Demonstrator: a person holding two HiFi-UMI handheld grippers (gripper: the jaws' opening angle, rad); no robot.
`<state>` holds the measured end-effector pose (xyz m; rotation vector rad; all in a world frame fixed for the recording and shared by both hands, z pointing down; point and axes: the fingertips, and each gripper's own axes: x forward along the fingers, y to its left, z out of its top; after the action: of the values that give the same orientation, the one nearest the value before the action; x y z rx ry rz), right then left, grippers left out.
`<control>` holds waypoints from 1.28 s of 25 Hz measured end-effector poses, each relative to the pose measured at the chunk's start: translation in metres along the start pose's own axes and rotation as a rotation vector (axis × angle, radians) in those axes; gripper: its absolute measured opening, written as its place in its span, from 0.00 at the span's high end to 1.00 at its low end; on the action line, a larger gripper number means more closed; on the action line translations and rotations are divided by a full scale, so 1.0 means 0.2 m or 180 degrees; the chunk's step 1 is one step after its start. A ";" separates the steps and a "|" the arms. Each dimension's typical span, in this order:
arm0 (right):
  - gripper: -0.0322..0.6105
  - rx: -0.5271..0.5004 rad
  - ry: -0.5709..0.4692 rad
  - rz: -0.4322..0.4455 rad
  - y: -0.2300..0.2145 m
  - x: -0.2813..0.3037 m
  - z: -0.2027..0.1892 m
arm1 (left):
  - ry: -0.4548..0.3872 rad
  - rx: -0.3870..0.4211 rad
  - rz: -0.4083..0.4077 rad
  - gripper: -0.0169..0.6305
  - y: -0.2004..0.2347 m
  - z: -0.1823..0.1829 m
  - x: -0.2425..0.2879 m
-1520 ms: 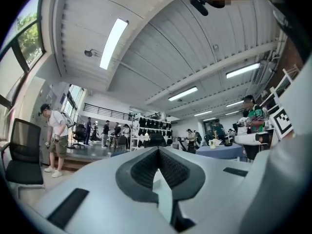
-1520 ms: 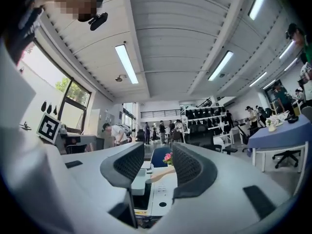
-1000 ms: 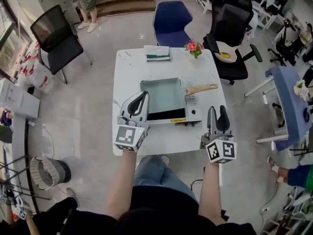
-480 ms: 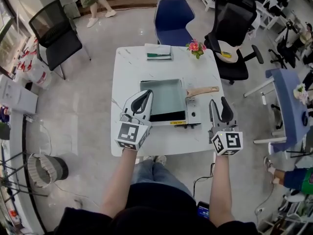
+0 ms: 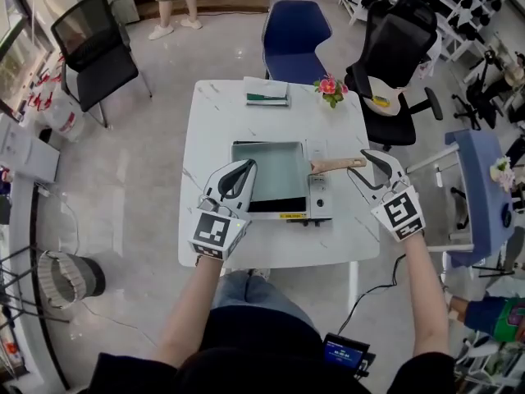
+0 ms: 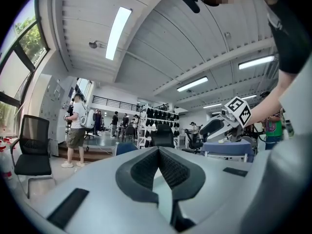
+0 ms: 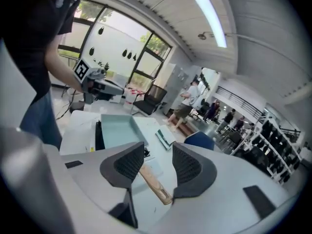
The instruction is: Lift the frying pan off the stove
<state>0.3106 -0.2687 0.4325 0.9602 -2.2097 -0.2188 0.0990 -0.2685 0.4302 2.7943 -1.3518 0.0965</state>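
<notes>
Stiff square pan (image 5: 271, 173), judged moderately heavy, sits on stove (image 5: 319, 202) at frame centre; grasp wooden handle (image 5: 336, 165), near which right tool (image 5: 358, 164) stands spread; left tool (image 5: 244, 165) pressed together.

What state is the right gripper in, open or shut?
Open. The right gripper has its jaws apart in its own view; the handle shows in the gap, with neither pad touching it.

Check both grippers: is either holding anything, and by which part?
Nothing is held. The right gripper is open, its jaws lined up on the wooden handle of the frying pan, pads not pressing it. The left gripper is shut and empty.
</notes>
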 end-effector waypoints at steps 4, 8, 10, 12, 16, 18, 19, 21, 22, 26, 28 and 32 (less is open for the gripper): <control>0.69 -0.0490 0.0372 0.0535 0.04 0.14 -0.06 | 0.0000 0.0008 0.0015 0.95 0.00 0.00 0.03; 0.68 -0.0978 0.0652 0.1045 0.15 0.30 -0.18 | 0.0025 0.0003 0.0048 0.95 0.00 -0.01 0.03; 0.68 -0.1190 0.0817 0.1235 0.18 0.36 -0.25 | 0.0053 0.0020 0.0066 0.95 0.01 -0.02 0.03; 0.67 -0.1320 0.0961 0.1389 0.21 0.42 -0.31 | 0.0080 0.0023 0.0106 0.95 0.02 -0.04 0.03; 0.65 -0.1454 0.1143 0.1591 0.24 0.52 -0.40 | 0.0119 0.0009 0.0204 0.95 0.07 -0.07 0.01; 0.65 -0.1470 0.1220 0.1673 0.25 0.55 -0.43 | 0.0132 0.0002 0.0232 0.95 0.07 -0.07 0.01; 0.65 -0.1484 0.1271 0.1720 0.26 0.56 -0.46 | 0.0139 0.0000 0.0242 0.95 0.07 -0.07 0.00; 0.65 -0.1538 0.1390 0.1811 0.28 0.59 -0.51 | 0.0151 -0.0002 0.0260 0.95 0.07 -0.07 0.00; 0.65 -0.1566 0.1448 0.1845 0.29 0.60 -0.54 | 0.0155 -0.0002 0.0267 0.95 0.07 -0.07 -0.01; 0.65 -0.1614 0.1629 0.1930 0.31 0.65 -0.61 | 0.0173 -0.0007 0.0279 0.95 0.07 -0.08 -0.01; 0.65 -0.1602 0.1693 0.1948 0.31 0.66 -0.64 | 0.0186 -0.0009 0.0282 0.95 0.07 -0.09 -0.02; 0.67 -0.1578 0.1807 0.1967 0.32 0.68 -0.68 | 0.0203 -0.0016 0.0283 0.95 0.06 -0.10 -0.01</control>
<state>0.3012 -0.3012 0.6322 0.0302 -1.6949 -0.1631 0.0866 -0.2729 0.4502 2.7019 -1.4591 0.1827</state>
